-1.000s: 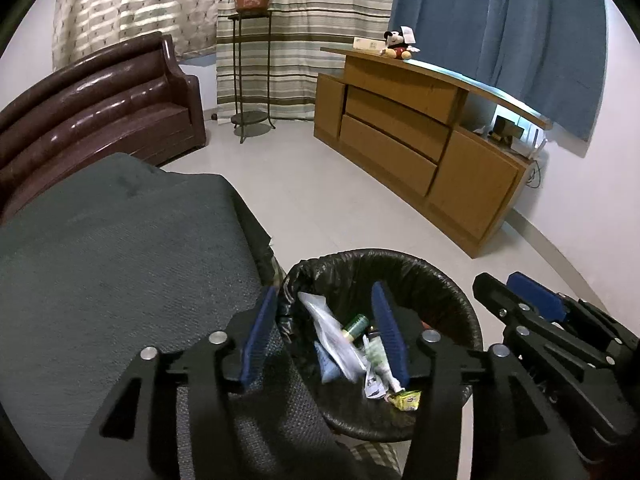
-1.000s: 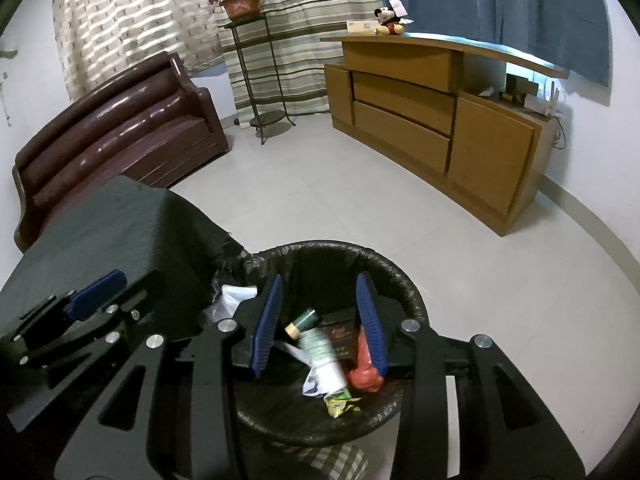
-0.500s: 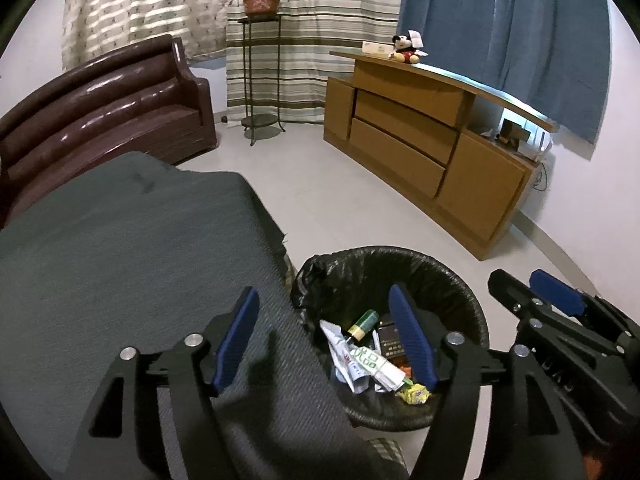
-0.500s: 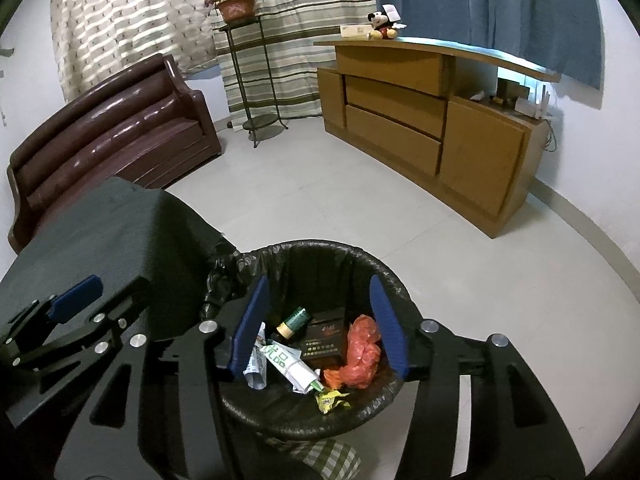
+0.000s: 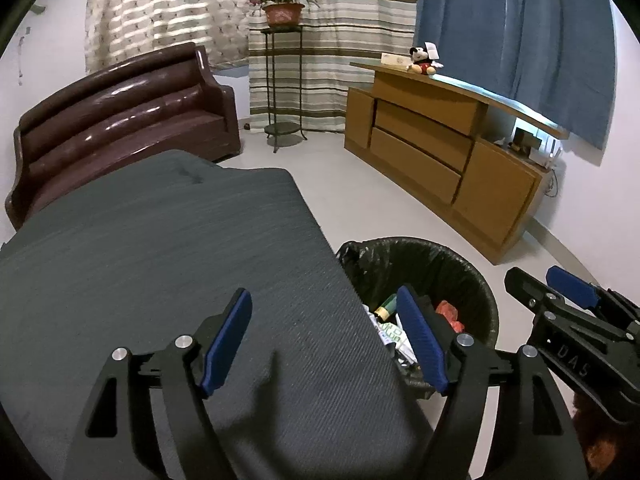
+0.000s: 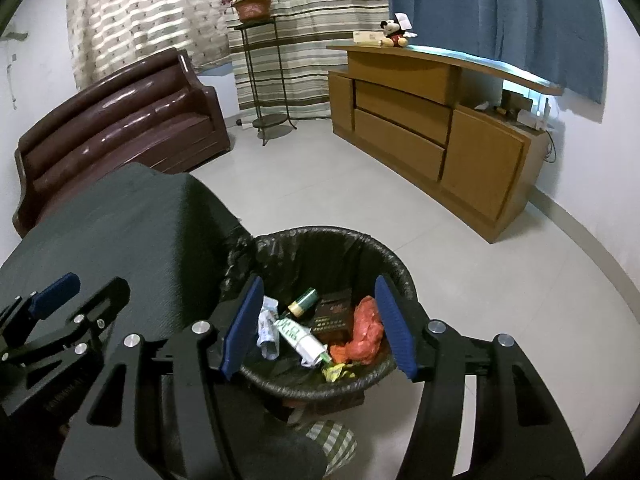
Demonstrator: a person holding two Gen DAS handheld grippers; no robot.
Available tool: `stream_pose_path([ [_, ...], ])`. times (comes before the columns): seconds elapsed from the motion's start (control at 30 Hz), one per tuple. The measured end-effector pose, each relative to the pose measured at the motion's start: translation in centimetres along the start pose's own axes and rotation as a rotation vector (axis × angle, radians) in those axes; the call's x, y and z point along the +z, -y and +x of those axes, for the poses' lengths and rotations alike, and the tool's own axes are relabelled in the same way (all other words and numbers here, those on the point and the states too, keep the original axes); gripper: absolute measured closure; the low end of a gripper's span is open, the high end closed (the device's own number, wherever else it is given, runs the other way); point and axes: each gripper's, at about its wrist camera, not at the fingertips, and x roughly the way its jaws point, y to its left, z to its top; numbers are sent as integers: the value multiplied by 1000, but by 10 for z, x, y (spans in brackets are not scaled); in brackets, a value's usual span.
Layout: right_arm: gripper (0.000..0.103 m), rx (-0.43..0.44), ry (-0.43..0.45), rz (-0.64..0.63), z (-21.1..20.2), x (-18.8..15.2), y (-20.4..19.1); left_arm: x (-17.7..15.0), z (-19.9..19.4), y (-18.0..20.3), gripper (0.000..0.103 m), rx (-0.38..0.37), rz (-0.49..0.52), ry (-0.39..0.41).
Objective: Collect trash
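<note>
A round bin with a black liner [image 6: 320, 258] stands on the floor beside the grey-clothed table [image 5: 160, 240]. Inside lie a white tube [image 6: 300, 338], a red wrapper [image 6: 364, 330], a dark box [image 6: 332, 314], a green bottle [image 6: 304, 302] and crumpled plastic [image 6: 268, 326]. My right gripper [image 6: 319, 326] hangs above the bin, its jaws opening with nothing between them. My left gripper [image 5: 324, 340] is over the table's edge, left of the bin [image 5: 420, 264]; its jaws are also opening and empty. Each gripper shows in the other's view: the right gripper [image 5: 568, 292], the left gripper [image 6: 56, 292].
A brown leather sofa [image 5: 120, 120] stands behind the table. A wooden cabinet [image 6: 420, 120] with a plush toy [image 6: 394, 34] runs along the right wall. A plant stand [image 6: 260, 80] is by the curtains. Pale tiled floor [image 6: 480, 300] lies around the bin.
The tube and plastic seen between the fingers a second ago now lie in the bin. Both grippers' jaws have widened. The left gripper has shifted left over the table; the right has drawn back.
</note>
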Motion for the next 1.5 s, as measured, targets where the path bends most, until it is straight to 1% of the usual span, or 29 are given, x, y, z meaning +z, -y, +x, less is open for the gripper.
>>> stream_pose_path([
  [0.3,46,4,23,-19,-30,-7,-9,-2,-29,-14,29,12,-30,31],
  [0.5,46,-6,43,-23,-44,-8,-9,-4,-39,-17,29,22,-31,48],
  [0.7,45,-12,82,-30,-59,-6,-11,-3,-45,-19,29,22,-40,64],
  [0.87,45,-15,99,-37,-63,-4,-12,-2,-47,-18,29,18,-37,76],
  [1.5,45,-17,96,-37,-63,-3,-13,-2,-47,-16,29,19,-40,79],
])
